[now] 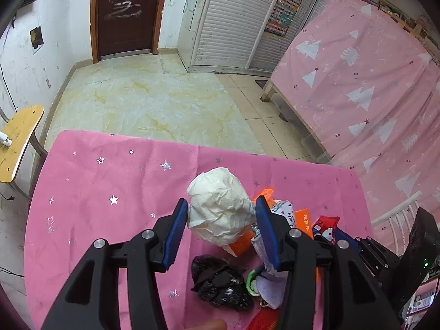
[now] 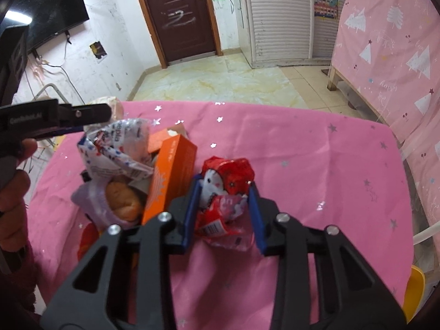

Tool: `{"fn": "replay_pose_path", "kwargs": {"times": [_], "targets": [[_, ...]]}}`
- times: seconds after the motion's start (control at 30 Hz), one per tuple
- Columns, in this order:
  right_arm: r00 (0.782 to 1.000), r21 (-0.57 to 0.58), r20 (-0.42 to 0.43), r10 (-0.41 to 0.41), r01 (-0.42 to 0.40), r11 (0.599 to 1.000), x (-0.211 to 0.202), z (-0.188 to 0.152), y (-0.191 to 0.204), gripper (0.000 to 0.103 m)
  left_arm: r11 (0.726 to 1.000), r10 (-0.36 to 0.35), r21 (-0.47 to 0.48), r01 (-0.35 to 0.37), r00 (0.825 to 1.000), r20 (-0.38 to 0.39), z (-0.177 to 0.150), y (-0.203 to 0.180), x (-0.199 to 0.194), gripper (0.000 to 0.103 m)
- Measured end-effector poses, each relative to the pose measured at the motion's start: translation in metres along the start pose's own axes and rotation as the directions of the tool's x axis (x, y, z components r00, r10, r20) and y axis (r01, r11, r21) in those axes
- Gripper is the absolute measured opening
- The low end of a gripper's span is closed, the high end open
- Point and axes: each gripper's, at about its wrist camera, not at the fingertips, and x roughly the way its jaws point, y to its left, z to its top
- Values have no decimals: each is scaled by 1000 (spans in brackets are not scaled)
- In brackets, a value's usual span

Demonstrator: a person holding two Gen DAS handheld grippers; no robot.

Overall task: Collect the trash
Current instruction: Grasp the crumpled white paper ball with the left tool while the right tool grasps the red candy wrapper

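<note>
A crumpled white paper ball (image 1: 217, 192) sits between the blue pads of my left gripper (image 1: 221, 209), which is shut on it just above the pink tablecloth (image 1: 110, 178). Beside it on the cloth lies a trash pile: a black plastic bag (image 1: 220, 283), an orange box (image 2: 170, 176), a printed white wrapper (image 2: 115, 143) and a lilac bag with bread (image 2: 121, 206). My right gripper (image 2: 224, 192) is shut on a red snack wrapper (image 2: 233, 173) at the right side of the pile. In the right wrist view the left gripper (image 2: 90, 114) shows at the left edge.
The table's far edge drops to a tiled floor (image 1: 151, 96). A wooden chair (image 1: 19, 137) stands to the left of the table, and a bed with a pink cover (image 1: 371, 82) to the right. A person's hand (image 2: 13, 192) holds the left gripper.
</note>
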Motion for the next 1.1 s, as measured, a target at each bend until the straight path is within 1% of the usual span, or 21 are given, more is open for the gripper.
{"fn": "replay_pose_path", "kwargs": {"times": [0.13, 0.3, 0.43, 0.73, 0.8, 0.9, 1.1], "targets": [[998, -8, 33, -46, 46, 999, -16, -6, -2, 33, 1000, 0, 14, 0, 1000, 20, -1, -6, -12, 43], [991, -15, 78, -107, 109, 994, -38, -15, -7, 33, 1000, 0, 28, -2, 999, 43, -2, -17, -27, 43], [986, -2, 100, -136, 137, 991, -51, -22, -18, 33, 999, -5, 47, 2, 998, 61, -5, -31, -39, 43], [979, 48, 127, -159, 154, 987, -72, -40, -46, 33, 994, -18, 107, 10, 997, 80, -15, -68, -56, 43], [978, 56, 127, -163, 157, 986, -76, -43, -51, 33, 993, -15, 119, 6, 997, 75, -17, -74, -54, 43], [978, 68, 131, -165, 158, 985, -79, -47, -58, 33, 991, 9, 130, -18, 998, 65, -18, -79, -48, 43], [973, 111, 147, -181, 165, 980, -90, -56, -76, 33, 989, 5, 151, -11, 999, 36, -21, -92, -40, 43]]}}
